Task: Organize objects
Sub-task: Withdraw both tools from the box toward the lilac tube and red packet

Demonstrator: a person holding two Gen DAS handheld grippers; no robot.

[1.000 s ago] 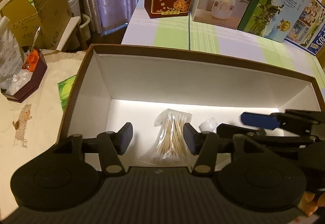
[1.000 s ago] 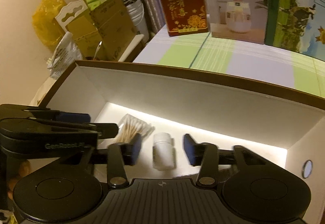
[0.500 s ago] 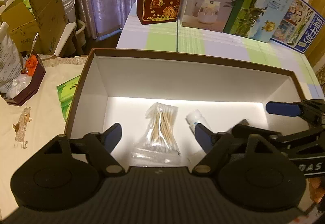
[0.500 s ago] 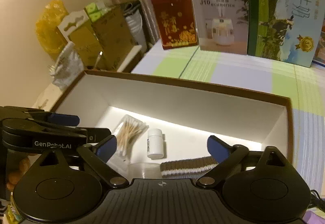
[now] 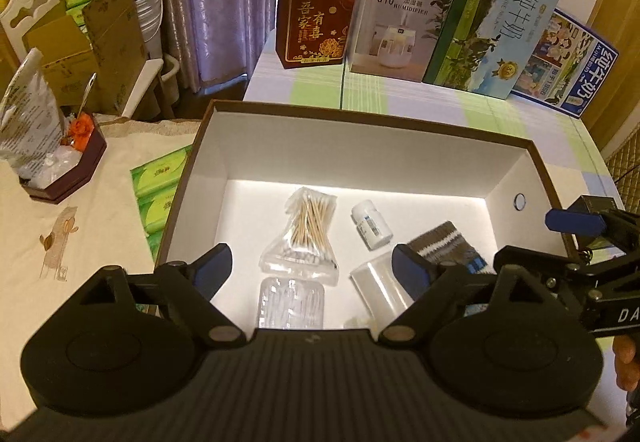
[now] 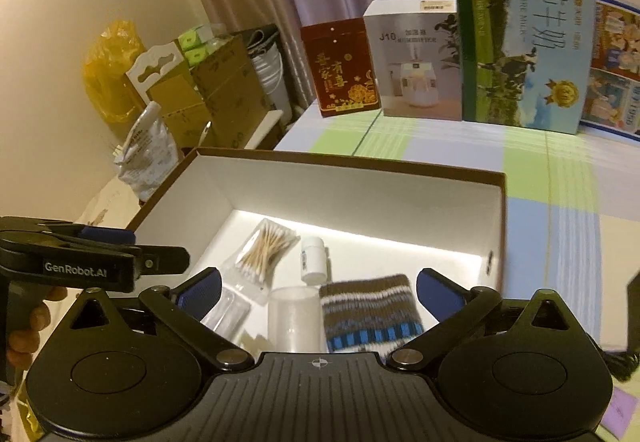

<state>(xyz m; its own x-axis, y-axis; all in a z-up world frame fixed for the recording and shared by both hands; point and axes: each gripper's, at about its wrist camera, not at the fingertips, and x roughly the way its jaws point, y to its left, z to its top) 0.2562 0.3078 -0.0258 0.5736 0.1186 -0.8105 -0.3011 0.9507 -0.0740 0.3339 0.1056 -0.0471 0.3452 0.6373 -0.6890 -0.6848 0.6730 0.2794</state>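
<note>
Inside one box [image 5: 400,129], one swab bag [image 5: 308,230], one bottle [image 5: 372,228]

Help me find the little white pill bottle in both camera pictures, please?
Left wrist: the white pill bottle lies right of centre on the box floor, right of the cotton swab bag.
Right wrist: the bottle lies near centre.
Shared landmark: the cotton swab bag, left of the bottle in both views.

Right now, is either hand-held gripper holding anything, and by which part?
Nothing is held. The left hand-held gripper and right hand-held gripper are both open above the box.
</note>
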